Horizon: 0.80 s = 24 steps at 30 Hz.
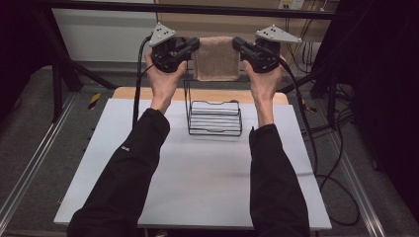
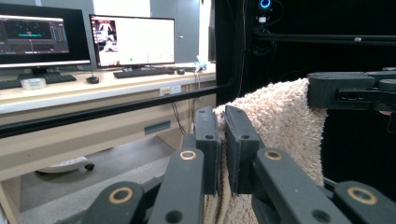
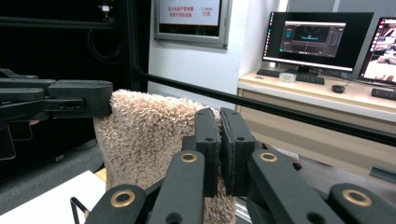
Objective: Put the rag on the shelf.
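The left gripper (image 1: 193, 47) and right gripper (image 1: 237, 45) are each pinching a top corner of the towel (image 1: 216, 59), which is hanging above the rack (image 1: 215, 118) (open table (image 1: 197, 173) nearer the person).

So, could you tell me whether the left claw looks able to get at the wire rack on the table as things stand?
Probably not yet: the left claw is shut on one top corner of the towel, with the right claw on the other. The wire rack sits unobstructed below, but reaching it would mean letting go first.
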### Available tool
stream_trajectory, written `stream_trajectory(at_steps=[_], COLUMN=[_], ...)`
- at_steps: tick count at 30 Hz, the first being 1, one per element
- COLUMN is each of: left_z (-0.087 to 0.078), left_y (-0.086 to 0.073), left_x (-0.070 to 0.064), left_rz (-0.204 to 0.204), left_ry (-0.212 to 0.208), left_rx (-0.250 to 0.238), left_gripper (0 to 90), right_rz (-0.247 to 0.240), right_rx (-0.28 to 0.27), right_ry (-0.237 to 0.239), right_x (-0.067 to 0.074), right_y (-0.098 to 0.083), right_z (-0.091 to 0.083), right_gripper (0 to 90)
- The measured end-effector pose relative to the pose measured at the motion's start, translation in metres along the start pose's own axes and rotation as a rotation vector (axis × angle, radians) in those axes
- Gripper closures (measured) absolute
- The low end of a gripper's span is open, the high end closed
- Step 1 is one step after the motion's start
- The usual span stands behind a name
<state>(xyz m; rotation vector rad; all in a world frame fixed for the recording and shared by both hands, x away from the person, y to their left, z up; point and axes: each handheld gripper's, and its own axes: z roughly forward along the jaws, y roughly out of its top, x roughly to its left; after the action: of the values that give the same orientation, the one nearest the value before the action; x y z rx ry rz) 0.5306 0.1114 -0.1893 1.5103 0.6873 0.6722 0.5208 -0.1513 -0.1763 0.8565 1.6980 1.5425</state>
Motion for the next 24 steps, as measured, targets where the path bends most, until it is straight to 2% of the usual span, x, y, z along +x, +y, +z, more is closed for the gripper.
stream_trajectory(at_steps=[5, 8, 13, 16, 18, 20, 24], left_z=[0.001, 0.001, 0.000, 0.001, 0.000, 0.000, -0.001], left_y=[-0.007, -0.012, -0.019, -0.023, -0.025, -0.028, -0.032], left_x=[-0.001, -0.001, -0.002, -0.004, -0.004, -0.005, -0.005], left_rz=[0.017, 0.007, 0.018, 0.011, 0.022, 0.009, 0.009], left_ry=[0.003, -0.007, -0.006, -0.025, -0.022, -0.032, -0.039], left_rx=[0.023, 0.029, 0.054, 0.056, 0.067, 0.064, 0.078], left_gripper=[84.3, 84.3, 84.3, 84.3, 84.3, 84.3, 84.3], right_rz=[0.007, 0.002, 0.006, 0.012, 0.012, 0.013, 0.017], right_rx=[0.022, 0.030, 0.052, 0.057, 0.061, 0.066, 0.071], right_ry=[0.003, 0.006, 0.007, 0.012, 0.014, 0.015, 0.021], right_x=[-0.001, -0.001, 0.000, 0.000, 0.000, 0.000, 0.001], right_y=[-0.010, -0.015, -0.025, -0.030, -0.032, -0.034, -0.039], right_z=[0.001, 0.000, -0.002, -0.004, -0.005, -0.006, -0.007], right_gripper=[86.6, 86.6, 86.6, 86.6, 86.6, 86.6, 86.5])
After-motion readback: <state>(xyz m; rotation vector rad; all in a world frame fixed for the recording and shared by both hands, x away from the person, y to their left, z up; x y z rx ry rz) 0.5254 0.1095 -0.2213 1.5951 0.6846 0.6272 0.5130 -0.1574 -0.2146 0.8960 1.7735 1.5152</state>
